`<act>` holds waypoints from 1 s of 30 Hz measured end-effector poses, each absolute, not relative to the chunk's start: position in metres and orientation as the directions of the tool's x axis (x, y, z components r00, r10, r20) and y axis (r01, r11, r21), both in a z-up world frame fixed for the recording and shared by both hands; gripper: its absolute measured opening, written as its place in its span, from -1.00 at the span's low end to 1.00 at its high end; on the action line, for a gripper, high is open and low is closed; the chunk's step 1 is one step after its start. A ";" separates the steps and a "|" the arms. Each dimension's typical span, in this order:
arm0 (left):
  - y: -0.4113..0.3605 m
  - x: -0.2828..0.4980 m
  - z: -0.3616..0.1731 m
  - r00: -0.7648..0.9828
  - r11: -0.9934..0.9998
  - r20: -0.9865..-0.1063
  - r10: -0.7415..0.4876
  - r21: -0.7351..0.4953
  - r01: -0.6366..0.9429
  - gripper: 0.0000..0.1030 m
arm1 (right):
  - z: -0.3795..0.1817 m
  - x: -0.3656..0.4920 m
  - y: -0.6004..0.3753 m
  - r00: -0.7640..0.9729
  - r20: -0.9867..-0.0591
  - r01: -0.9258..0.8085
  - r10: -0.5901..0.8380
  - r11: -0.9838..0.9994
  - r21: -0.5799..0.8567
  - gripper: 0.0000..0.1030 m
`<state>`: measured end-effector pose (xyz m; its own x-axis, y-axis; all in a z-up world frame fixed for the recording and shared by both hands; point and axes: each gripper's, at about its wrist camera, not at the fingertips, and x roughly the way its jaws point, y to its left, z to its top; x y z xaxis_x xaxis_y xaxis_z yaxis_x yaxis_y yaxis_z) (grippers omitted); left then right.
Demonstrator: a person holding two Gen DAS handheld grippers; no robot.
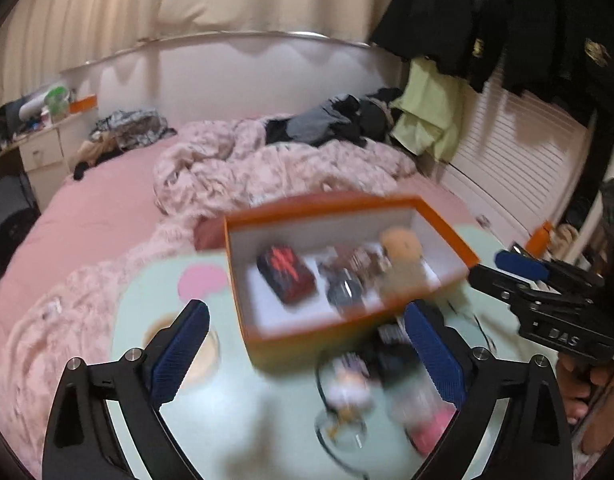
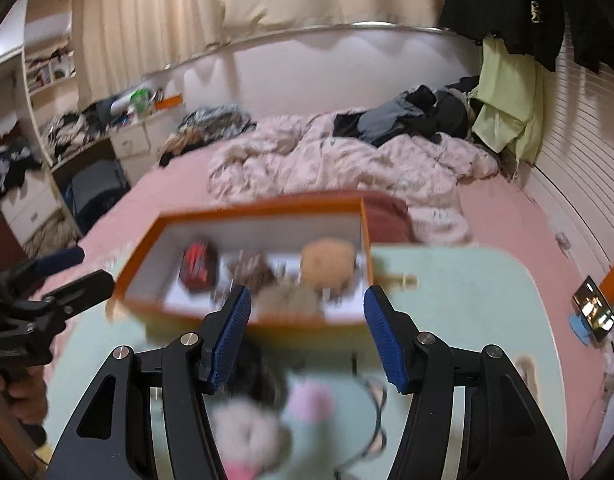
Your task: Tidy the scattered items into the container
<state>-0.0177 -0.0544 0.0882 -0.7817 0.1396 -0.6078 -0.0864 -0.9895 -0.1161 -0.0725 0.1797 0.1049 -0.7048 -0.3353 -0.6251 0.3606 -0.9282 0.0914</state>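
An orange box [image 1: 327, 205] [image 2: 263, 205] with a white inside stands on a pale green mat [image 1: 227, 420] [image 2: 467, 300]. In it lie a black-and-red item [image 1: 285, 276] [image 2: 199, 266], some brown things and a tan plush [image 1: 403, 248] [image 2: 327, 256]. Blurred small items lie in front of the box: a little figure [image 1: 351, 380], a pink thing [image 1: 431, 428] [image 2: 311, 400] and a pale plush [image 2: 247, 428]. My left gripper [image 1: 307, 316] is wide open above them, holding nothing. My right gripper [image 2: 307, 294] is open near the box's front wall, with nothing gripped.
The mat rests on a pink bed with a crumpled quilt [image 1: 267, 168] and dark clothes [image 1: 331, 120] behind the box. A cluttered nightstand [image 1: 43, 148] stands at far left. A shiny flat object [image 2: 595, 312] lies to the right on the bed.
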 end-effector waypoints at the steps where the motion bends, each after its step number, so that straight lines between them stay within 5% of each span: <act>1: -0.051 -0.009 0.081 -0.774 -0.988 -0.616 0.149 -0.119 -0.096 0.91 | 0.101 -0.065 0.179 -0.703 -0.629 0.367 -0.333 -0.927 0.081 0.16; 6: -0.029 0.022 0.034 -0.696 -0.982 -0.697 0.173 -0.068 -0.176 0.91 | 0.073 -0.020 0.177 -0.693 -0.657 0.402 -0.298 -0.916 -0.008 0.22; 19: -0.019 0.036 0.003 -0.726 -0.997 -0.683 0.081 -0.070 -0.045 0.91 | 0.027 0.006 0.173 -0.645 -0.730 0.408 -0.225 -0.909 -0.080 0.26; 30: -0.017 0.033 -0.005 -0.720 -1.000 -0.694 0.018 -0.020 -0.006 0.93 | 0.017 -0.005 0.190 -0.623 -0.755 0.360 -0.206 -0.932 -0.043 0.99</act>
